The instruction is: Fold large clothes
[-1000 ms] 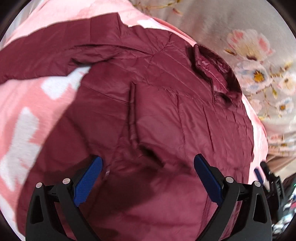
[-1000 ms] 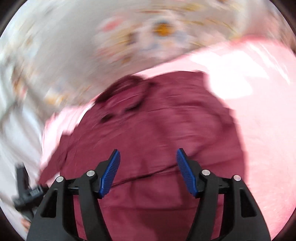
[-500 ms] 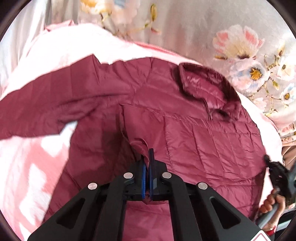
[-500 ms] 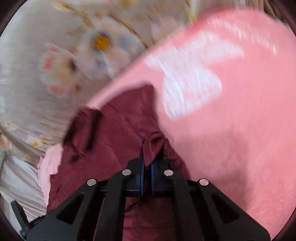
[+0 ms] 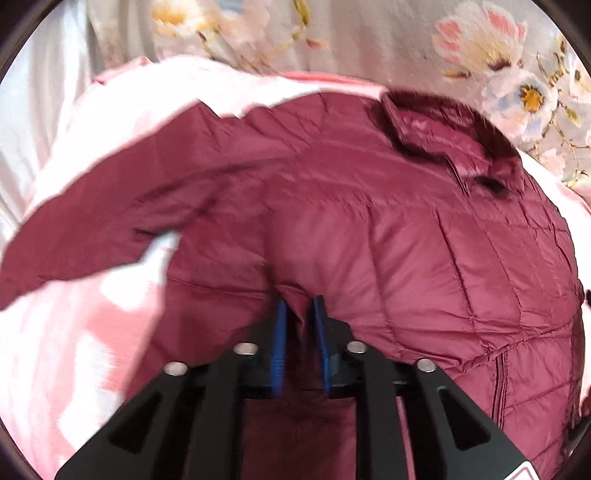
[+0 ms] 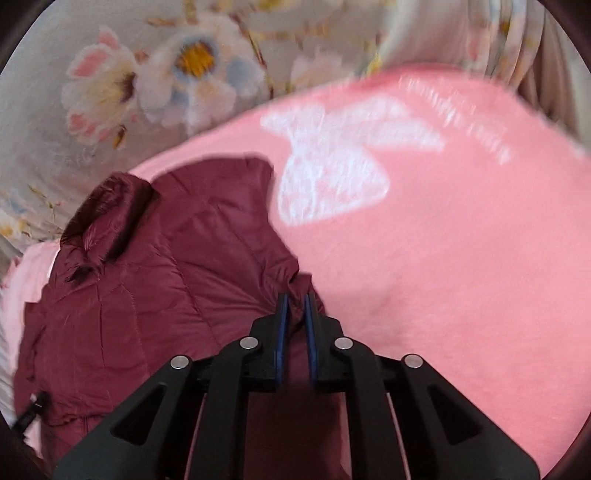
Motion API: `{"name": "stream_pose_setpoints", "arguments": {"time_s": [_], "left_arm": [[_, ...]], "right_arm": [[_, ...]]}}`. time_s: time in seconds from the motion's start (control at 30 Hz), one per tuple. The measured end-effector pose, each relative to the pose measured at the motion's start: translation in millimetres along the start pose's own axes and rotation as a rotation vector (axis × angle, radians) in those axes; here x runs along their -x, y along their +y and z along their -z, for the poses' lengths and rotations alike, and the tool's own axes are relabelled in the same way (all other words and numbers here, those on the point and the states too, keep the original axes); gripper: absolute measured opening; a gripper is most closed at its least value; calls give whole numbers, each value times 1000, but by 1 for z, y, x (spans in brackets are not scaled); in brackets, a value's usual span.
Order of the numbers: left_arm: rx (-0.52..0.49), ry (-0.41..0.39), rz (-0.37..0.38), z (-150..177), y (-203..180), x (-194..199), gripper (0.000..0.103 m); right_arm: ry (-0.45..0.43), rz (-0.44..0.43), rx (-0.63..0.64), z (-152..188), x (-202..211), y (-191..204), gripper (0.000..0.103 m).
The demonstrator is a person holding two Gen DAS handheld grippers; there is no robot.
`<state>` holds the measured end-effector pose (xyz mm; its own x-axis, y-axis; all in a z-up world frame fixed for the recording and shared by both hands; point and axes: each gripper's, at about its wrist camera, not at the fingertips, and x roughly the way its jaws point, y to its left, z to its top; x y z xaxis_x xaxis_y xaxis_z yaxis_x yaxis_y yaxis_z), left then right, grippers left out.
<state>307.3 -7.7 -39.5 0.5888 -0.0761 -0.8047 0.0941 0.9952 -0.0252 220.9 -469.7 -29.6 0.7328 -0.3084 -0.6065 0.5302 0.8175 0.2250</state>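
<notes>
Maroon jacket [image 5: 424, 236] lies on pink blanket [image 6: 461, 258], floral curtain [image 6: 74, 155] behind.

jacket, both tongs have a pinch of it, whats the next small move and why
Probably lift both pinches together and carry them toward the collar. The left tongs and right tongs each hold a bunch of the maroon jacket, jaws easing open slightly, while it lies spread on the pink blanket.

Pink blanket [image 6: 461, 258] with a white bow print, pale flowered fabric [image 5: 369, 33] behind it
</notes>
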Motion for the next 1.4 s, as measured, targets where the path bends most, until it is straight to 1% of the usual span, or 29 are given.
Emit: {"name": "stream_pose_setpoints", "arguments": {"time_s": [0.03, 0.07, 0.1, 0.13, 0.2, 0.23, 0.3, 0.37, 0.43, 0.53, 0.57, 0.67, 0.7, 0.77, 0.8, 0.83, 0.93, 1.03, 1.07, 1.1, 1.13, 1.17, 1.2, 1.23, 1.3, 1.33, 1.37, 1.4], "left_arm": [[5, -22, -20, -1, 4, 9, 35], [12, -53, -31, -3, 6, 20, 37], [15, -73, -30, -5, 5, 30, 37], [14, -90, -17, -9, 1, 39, 38], [4, -97, 19, -12, -13, 47, 40], [-5, -94, 40, -13, -22, 48, 45], [-39, -72, 79, -10, -44, 41, 47], [-69, -57, 64, -5, -62, 29, 47], [-83, -37, 48, 2, -72, 14, 47], [-69, 19, 47, 14, -74, -16, 48], [-69, 7, 53, 18, -73, -19, 50], [-74, -22, 36, 22, -75, -19, 54], [-75, -26, 30, 22, -75, -20, 55], [-70, -30, 19, 22, -75, -21, 61], [-64, -30, 20, 22, -74, -21, 63], [-55, -30, 28, 22, -72, -21, 64], [-11, -33, 85, 21, -59, -16, 64], [61, -25, 132, 20, -23, -1, 64], [100, -25, 148, 19, -2, 6, 65], [137, -33, 141, 20, 24, 13, 65], [161, -42, 122, 20, 42, 19, 66], [198, -54, 70, 21, 74, 25, 67], [228, -60, 30, 22, 99, 29, 67], [276, -64, -23, 22, 136, 32, 67], [347, -58, -96, 24, 187, 34, 67], [393, -51, -130, 25, 213, 34, 67], [460, -46, -159, 28, 247, 33, 67], [512, -44, -176, 30, 271, 33, 67]], "right_arm": [[-34, -9, 35, 0, 14, 11, 18], [-53, -29, 58, 1, 24, 20, 21], [-65, -65, 89, 3, 34, 34, 25], [-59, -105, 125, 6, 41, 51, 26], [-32, -163, 190, 13, 43, 84, 27], [-9, -192, 223, 21, 42, 101, 27], [27, -214, 273, 36, 36, 123, 27], [60, -203, 321, 52, 23, 142, 27], [99, -188, 339, 65, 8, 150, 27], [151, -172, 340, 76, -8, 154, 27], [162, -177, 332, 81, -12, 151, 27], [153, -182, 320, 90, -12, 147, 27], [144, -167, 334, 92, -12, 149, 27], [128, -134, 366, 95, -10, 155, 27], [122, -119, 380, 96, -9, 157, 27], [119, -110, 389, 97, -10, 159, 27], [121, -115, 382, 95, -12, 157, 28], [121, -119, 374, 94, -12, 156, 29], [121, -119, 374, 94, -12, 156, 29], [120, -117, 376, 94, -12, 156, 29], [117, -117, 378, 93, -12, 157, 29], [110, -115, 381, 93, -9, 157, 30], [102, -111, 385, 93, -5, 158, 32], [91, -110, 391, 94, 0, 158, 35], [63, -123, 402, 99, 15, 161, 39], [53, -137, 405, 102, 23, 163, 42], [49, -146, 408, 104, 27, 165, 43], [47, -155, 413, 108, 32, 167, 45]]}}
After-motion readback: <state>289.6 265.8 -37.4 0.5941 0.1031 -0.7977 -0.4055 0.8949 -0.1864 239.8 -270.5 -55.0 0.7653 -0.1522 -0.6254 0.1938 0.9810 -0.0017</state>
